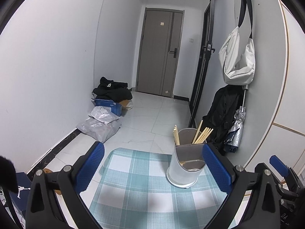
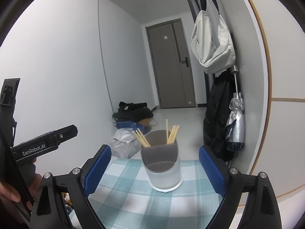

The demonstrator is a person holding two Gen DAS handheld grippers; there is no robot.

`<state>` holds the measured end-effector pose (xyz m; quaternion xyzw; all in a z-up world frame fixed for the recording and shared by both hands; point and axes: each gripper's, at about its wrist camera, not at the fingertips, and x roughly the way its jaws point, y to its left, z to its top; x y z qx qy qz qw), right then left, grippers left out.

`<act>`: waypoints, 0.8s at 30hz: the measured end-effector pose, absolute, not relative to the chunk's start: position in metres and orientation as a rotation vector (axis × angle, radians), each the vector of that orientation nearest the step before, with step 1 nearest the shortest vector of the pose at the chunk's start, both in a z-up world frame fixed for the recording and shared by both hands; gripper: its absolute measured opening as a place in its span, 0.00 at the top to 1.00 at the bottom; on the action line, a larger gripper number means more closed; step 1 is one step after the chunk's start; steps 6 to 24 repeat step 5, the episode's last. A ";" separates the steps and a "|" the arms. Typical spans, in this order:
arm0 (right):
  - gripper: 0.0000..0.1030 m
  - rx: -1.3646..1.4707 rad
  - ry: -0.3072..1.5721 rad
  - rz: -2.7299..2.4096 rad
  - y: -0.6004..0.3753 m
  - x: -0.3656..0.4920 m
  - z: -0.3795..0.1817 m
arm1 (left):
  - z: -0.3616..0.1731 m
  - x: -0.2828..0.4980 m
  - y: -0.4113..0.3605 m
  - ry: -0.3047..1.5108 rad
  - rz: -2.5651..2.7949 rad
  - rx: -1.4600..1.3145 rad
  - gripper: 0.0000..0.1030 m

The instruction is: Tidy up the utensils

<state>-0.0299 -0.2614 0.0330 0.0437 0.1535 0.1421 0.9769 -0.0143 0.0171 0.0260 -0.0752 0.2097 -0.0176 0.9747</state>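
A grey-and-white utensil holder (image 1: 185, 164) (image 2: 162, 169) stands upright near the far edge of a small table with a teal checked cloth (image 1: 144, 181) (image 2: 131, 192). Several wooden chopsticks (image 1: 202, 135) (image 2: 172, 134) stick out of its two rear compartments, and the front compartment looks almost bare. My left gripper (image 1: 153, 169) is open, nothing between its blue pads, and the holder sits ahead on its right side. My right gripper (image 2: 155, 171) is open wide, its pads apart from the holder, which stands just beyond them.
A white bag (image 1: 237, 57), a black coat (image 2: 217, 118) and a folded silver umbrella (image 2: 235, 126) hang on the right wall close to the table. Parcels, a blue box (image 1: 109, 106) and black clothes lie on the tiled floor at left. A closed door (image 1: 160, 53) ends the corridor.
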 end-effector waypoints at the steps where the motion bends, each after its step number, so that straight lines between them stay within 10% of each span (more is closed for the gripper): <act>1: 0.09 0.089 0.310 0.284 -0.262 -0.031 0.033 | 0.026 -0.015 0.017 0.421 -0.039 -0.148 0.02; 24: 0.07 0.101 0.316 0.277 -0.263 -0.030 0.030 | 0.025 -0.017 0.015 0.415 -0.054 -0.132 0.02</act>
